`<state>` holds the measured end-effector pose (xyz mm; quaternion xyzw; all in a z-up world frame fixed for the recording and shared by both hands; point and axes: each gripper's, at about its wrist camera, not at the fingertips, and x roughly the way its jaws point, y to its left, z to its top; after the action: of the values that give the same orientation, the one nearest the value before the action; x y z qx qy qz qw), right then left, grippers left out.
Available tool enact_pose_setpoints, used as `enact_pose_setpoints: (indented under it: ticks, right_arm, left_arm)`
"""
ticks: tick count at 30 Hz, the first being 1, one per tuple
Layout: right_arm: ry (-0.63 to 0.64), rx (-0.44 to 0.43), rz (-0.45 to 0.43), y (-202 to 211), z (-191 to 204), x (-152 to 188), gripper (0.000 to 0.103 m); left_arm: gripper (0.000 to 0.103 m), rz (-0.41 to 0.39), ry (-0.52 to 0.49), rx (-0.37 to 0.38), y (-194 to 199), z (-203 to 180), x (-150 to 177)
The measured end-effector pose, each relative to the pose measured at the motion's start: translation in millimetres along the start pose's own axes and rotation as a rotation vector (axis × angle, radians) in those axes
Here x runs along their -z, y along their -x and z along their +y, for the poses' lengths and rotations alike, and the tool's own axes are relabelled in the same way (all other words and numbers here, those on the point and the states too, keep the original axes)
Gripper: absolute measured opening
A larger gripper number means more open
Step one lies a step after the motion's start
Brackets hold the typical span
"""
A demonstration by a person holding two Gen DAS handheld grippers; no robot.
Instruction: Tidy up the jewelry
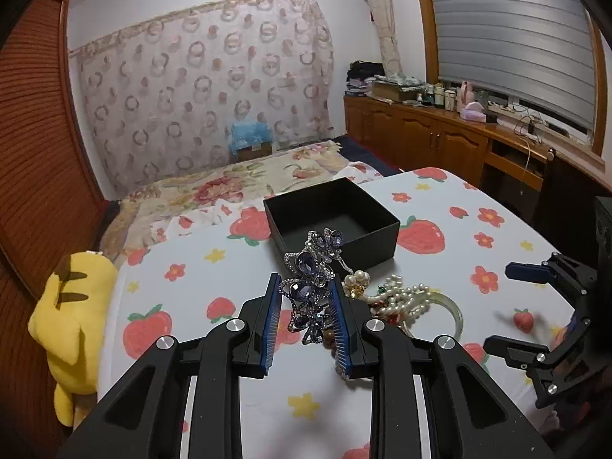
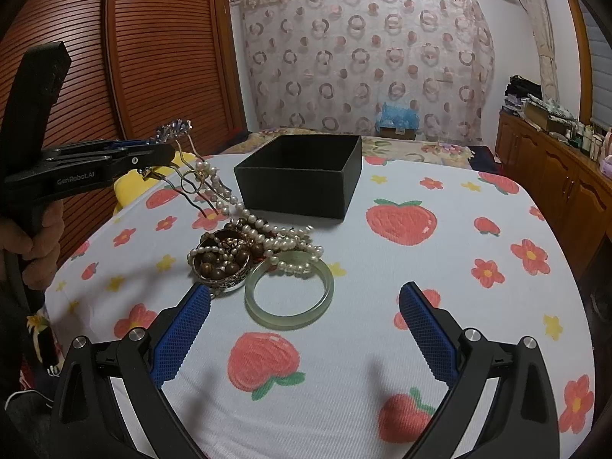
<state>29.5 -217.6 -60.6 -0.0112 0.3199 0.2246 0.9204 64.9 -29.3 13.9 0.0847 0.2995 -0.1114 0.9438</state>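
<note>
Your left gripper (image 1: 304,298) is clamped on a jewelled hairpin (image 1: 311,267): both blue pads press the purple-stone ornament from either side, and the piece stands clear of the cloth. From the right wrist view, the pin's two metal prongs (image 2: 187,183) hang down below your left gripper (image 2: 164,149), above the left part of the table. A strand of pearls (image 2: 214,179) drapes from around the prongs down to the heap; whether it is caught on them cannot be told.

Your right gripper (image 2: 302,306) stands with its jaws wide apart and nothing between the pads, low over the strawberry-print tablecloth (image 2: 459,267). It sits just short of the jade bangle (image 2: 289,290).

The remaining jewellery lies in one heap (image 2: 244,244) on the cloth: the jade bangle flat at the near side, a patterned bangle (image 2: 222,264) touching it on the left with brown beads inside it, and pearl strands across both. The black box (image 2: 302,179) sits open and upright just behind the heap; its visible interior (image 1: 336,225) holds no jewellery. A yellow plush toy (image 1: 72,317) lies beside the table's left edge.
</note>
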Motion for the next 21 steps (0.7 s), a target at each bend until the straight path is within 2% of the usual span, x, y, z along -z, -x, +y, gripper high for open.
enact_pose_setpoints:
  ticks: [5, 10, 17, 21]
  right_arm:
    - [0.045, -0.014, -0.007, -3, 4, -13, 0.098]
    - [0.082, -0.067, 0.01, -14, 9, -29, 0.082]
    - [0.122, -0.178, 0.004, -24, 24, -54, 0.063]
    - [0.158, -0.232, 0.029, -33, 34, -60, 0.051]
  left_arm:
    - [0.023, -0.026, -0.009, 0.004, 13, -6, 2]
    - [0.023, -0.029, -0.04, 0.014, 20, -15, 7]
    - [0.023, 0.001, -0.041, 0.045, 10, -16, 17]
    - [0.023, 0.008, -0.054, 0.061, 8, -19, 20]
